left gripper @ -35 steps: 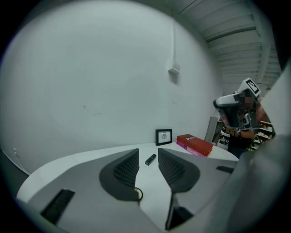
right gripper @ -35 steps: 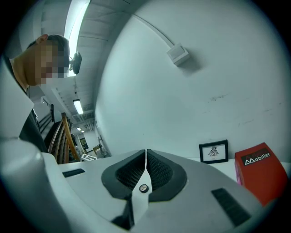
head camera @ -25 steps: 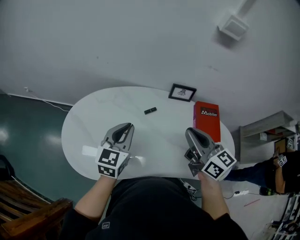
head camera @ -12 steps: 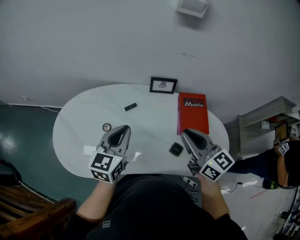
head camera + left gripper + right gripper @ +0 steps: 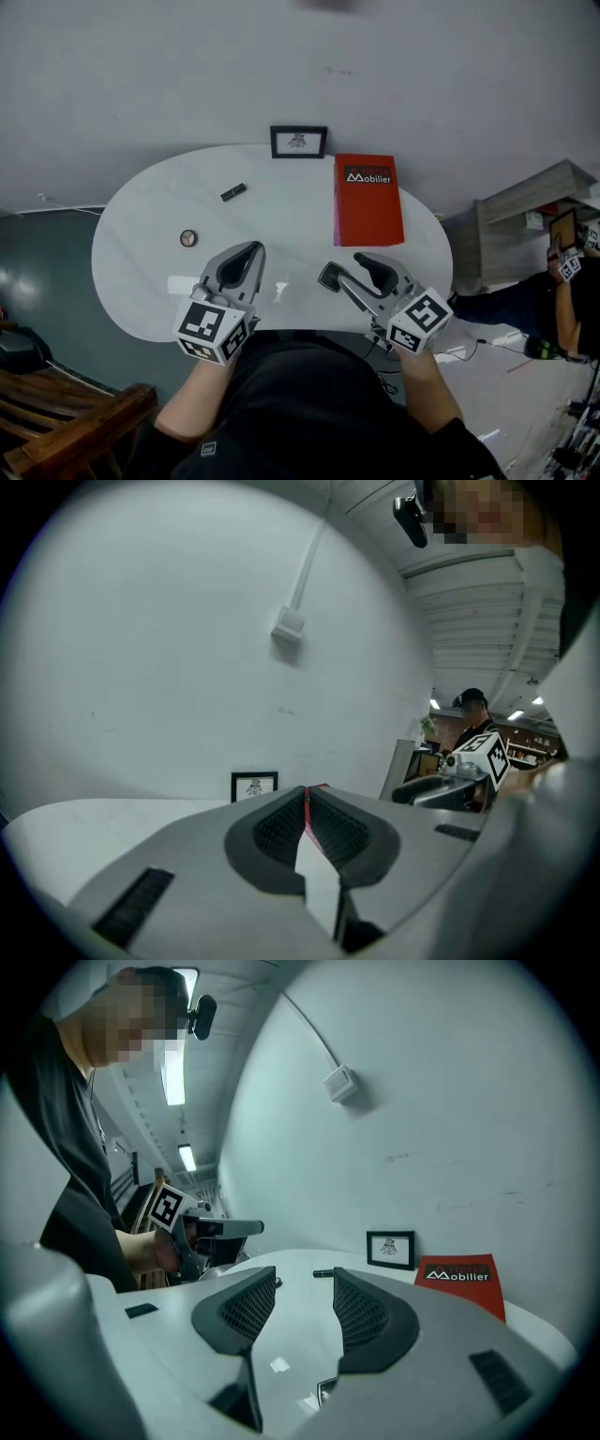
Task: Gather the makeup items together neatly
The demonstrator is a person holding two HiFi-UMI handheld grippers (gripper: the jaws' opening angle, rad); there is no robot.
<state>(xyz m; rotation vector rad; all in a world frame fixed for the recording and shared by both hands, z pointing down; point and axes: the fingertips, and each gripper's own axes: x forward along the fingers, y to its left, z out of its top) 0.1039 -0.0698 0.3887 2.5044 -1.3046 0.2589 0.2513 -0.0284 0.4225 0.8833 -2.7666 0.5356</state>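
Left gripper (image 5: 246,253) first: its fingers (image 5: 272,832) are pressed together and nothing's pinched. Only a thin red sliver of the red box (image 5: 367,199) behind can be seen through the slit. On the right gripper (image 5: 354,269) the fingers (image 5: 361,1316) are spread; they've just been opening, and nothing is held between them, just bare counter (image 5: 141,272) in the gap. A black square compact (image 5: 329,276) is left lying flat just off the red box's near-left corner, right by the tip of the right gripper but not gripped. A slim black tube (image 5: 233,192) is found well left of the red box, level with its far half. A small round item (image 5: 188,238) sits further left of the box still, and nearer the person. A framed picture (image 5: 298,142) is propped at the wall just left of the box's far end. The counter is white and oval, the wall (image 5: 187,75) behind the box is plain white, and teal floor (image 5: 47,272) is seen far left of it. A wooden chair (image 5: 75,422) is parked lower left, and a grey shelf (image 5: 534,202) stands to the box's right.
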